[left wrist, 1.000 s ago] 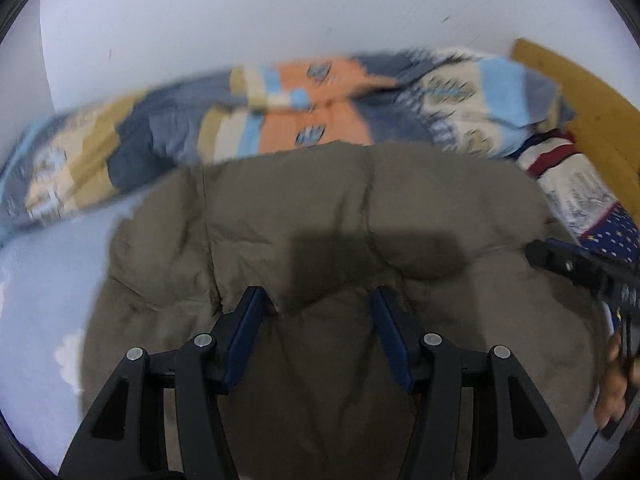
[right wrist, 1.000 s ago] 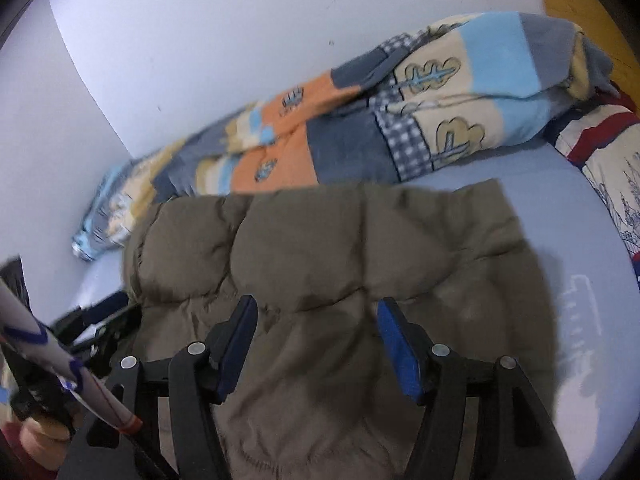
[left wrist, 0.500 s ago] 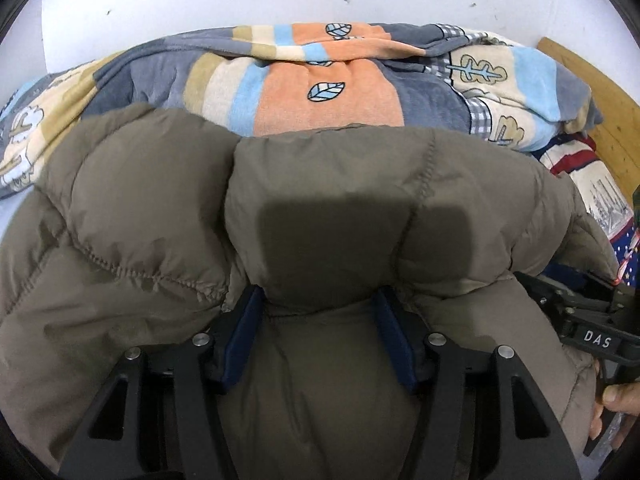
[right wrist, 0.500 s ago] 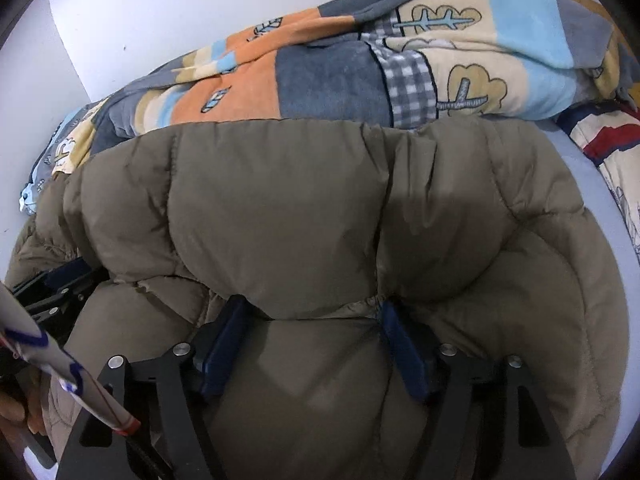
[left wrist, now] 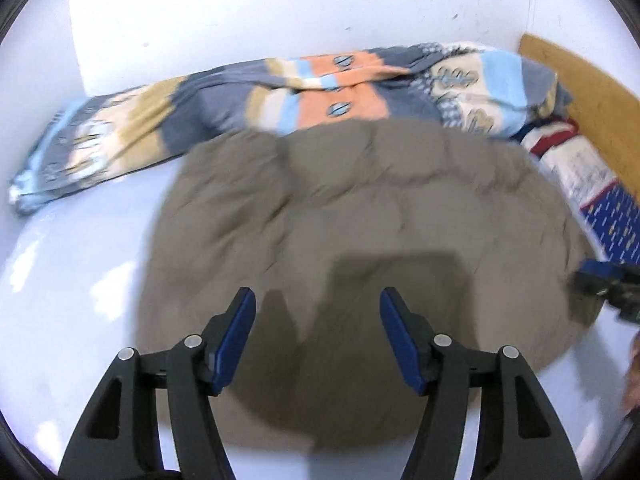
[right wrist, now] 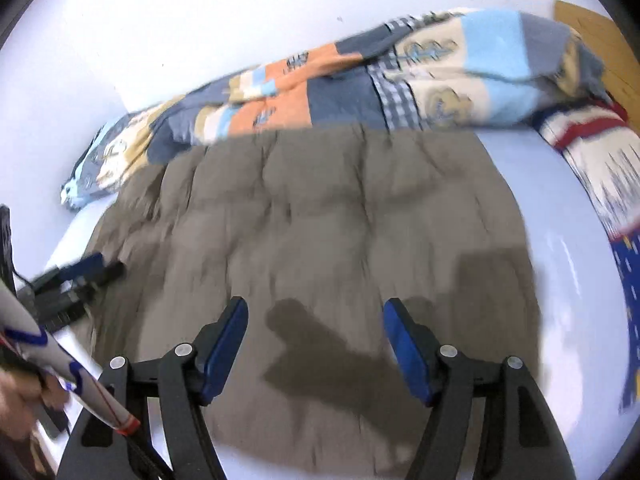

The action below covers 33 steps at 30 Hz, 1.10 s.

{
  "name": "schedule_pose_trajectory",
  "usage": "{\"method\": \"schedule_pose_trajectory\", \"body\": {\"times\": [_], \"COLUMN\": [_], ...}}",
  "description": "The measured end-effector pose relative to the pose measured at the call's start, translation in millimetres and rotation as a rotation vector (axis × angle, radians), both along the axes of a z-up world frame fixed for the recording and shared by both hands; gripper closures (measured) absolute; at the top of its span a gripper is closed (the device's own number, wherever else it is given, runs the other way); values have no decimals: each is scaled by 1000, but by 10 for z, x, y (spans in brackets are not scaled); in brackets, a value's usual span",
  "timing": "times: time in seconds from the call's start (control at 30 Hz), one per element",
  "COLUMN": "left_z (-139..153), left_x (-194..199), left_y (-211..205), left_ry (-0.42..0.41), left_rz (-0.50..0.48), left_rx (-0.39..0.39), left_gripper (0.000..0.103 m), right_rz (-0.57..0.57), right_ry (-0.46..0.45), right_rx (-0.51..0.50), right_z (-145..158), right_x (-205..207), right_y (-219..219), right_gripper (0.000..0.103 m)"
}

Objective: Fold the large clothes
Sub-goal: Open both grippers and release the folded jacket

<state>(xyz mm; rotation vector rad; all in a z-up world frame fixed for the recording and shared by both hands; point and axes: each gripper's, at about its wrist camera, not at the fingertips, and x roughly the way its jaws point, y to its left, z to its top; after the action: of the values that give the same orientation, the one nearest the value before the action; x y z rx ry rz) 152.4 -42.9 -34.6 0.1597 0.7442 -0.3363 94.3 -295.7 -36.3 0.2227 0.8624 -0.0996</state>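
Observation:
A large olive-brown quilted jacket [left wrist: 360, 208] lies spread flat on the pale blue bed sheet [left wrist: 72, 280]; it also shows in the right wrist view [right wrist: 320, 220]. My left gripper [left wrist: 318, 300] is open and empty, hovering above the jacket's near part. My right gripper [right wrist: 316, 308] is open and empty above the jacket's near edge. The right gripper shows at the right edge of the left wrist view [left wrist: 608, 284]. The left gripper shows at the left of the right wrist view [right wrist: 80, 276], beside the jacket's left edge.
A rolled patchwork blanket [left wrist: 280, 96] in orange, blue and beige lies along the white wall behind the jacket. A red, white and blue patterned pillow [right wrist: 600, 168] lies at the right. A wooden headboard [left wrist: 580, 80] stands at the far right.
Half a second ago both grippers were pressed into the bunched-up jacket. Now both have pulled back and up, open and empty, and the jacket lies flat on the bed.

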Motion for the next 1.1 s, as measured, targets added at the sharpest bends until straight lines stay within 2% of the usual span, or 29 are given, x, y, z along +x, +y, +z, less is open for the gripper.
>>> {"method": "schedule_pose_trajectory", "body": {"times": [0.1,0.2,0.3,0.37,0.4,0.47,0.63,0.77,0.83,0.9,0.97,1.07,1.1], "left_z": [-85,-229,-513,-634,-633,-598,-658,-734,-776,-782,-759,-659,-605], "left_x": [-293,-548,-684,-637,-614,-615,-468,-336,-284,-257,-250,-272,-293], "left_y": [420,905,1307,1418,1453,1501,1475,1521,1582,1595,1581,1488,1423], "left_ry": [30,73,117,180,184,170,231,270,298,302,282,214,171], "left_rz": [39,103,195,247,249,254,232,254,279,290,305,323,332], "left_rx": [-13,-133,-273,-265,-276,-302,-405,-475,-521,-526,-493,-400,-343], "left_gripper": [39,39,38,38,38,38,37,37,37,37,37,37,37], "right_rz": [-42,-102,-251,-320,-340,-355,-417,-488,-506,-514,-528,-510,-497], "right_ry": [14,-18,-36,-47,-64,-77,-116,-113,-107,-111,-108,-111,-108], "right_rx": [11,118,235,351,409,454,526,612,623,629,626,554,514], "right_z": [-60,-83,-101,-150,-176,-202,-294,-469,-531,-549,-545,-453,-405], "right_x": [-508,-1100,-1508,-1655,-1716,-1738,-1726,-1646,-1616,-1582,-1550,-1488,-1449], "right_y": [-18,-174,-401,-552,-600,-646,-789,-989,-1058,-1121,-1146,-1074,-1017], "right_gripper": [29,29,27,27,27,27,27,24,24,24,24,24,24]}}
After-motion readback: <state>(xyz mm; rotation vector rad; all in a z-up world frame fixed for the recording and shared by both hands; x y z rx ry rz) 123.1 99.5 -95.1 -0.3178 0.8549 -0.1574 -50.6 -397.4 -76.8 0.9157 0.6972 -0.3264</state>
